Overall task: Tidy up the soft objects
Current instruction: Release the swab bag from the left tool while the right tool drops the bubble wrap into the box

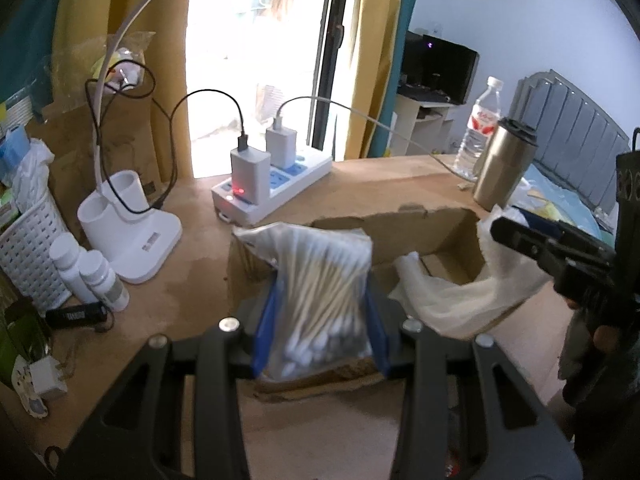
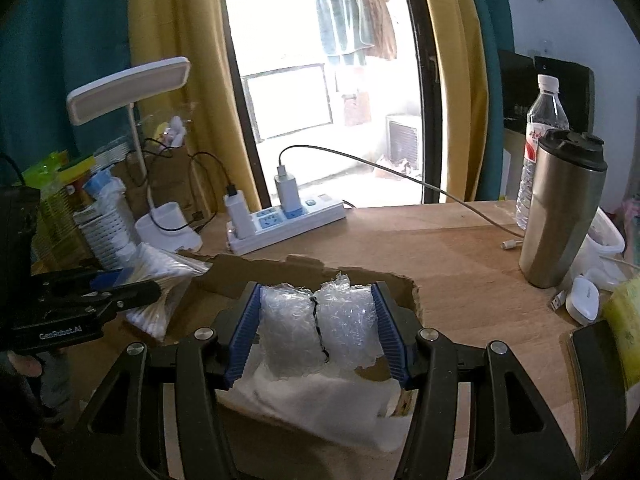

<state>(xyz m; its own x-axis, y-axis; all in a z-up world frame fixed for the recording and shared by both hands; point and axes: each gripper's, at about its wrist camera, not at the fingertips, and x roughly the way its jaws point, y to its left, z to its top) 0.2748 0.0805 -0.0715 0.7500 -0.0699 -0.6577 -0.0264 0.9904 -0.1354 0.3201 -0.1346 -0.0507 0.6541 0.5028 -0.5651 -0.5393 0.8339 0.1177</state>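
Holding a bag of cotton swabs (image 1: 320,300), the left gripper (image 1: 320,320) hangs above the cardboard box (image 1: 400,220); the right gripper (image 2: 316,328) clamps bubble wrap (image 2: 320,324) over the same box. Both slippery packets may slide out, or the grippers may collide.

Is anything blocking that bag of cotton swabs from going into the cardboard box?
Nothing visible does. The left hand-held gripper holds the cotton swab bag over the open cardboard box. A white cloth drapes over the far side, leaving this end free.
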